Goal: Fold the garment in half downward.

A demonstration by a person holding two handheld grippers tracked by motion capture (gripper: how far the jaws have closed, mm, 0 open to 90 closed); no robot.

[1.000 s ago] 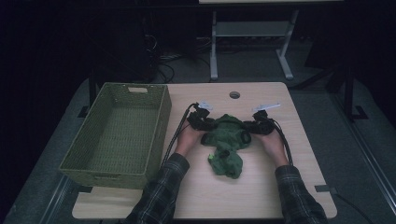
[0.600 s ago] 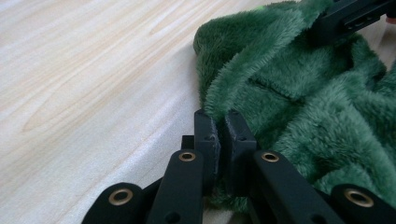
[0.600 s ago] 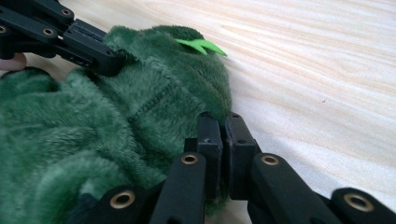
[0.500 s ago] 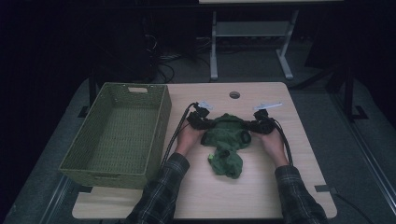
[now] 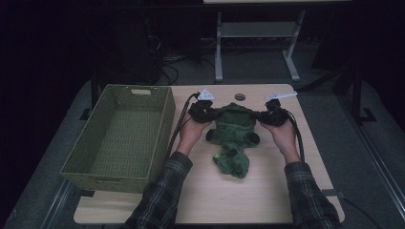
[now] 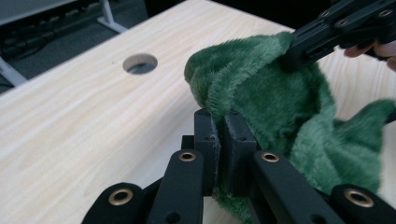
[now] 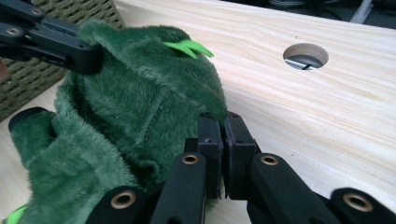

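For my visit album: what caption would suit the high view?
Both the left gripper and right gripper pinch a green plush toy beside an empty woven basket.
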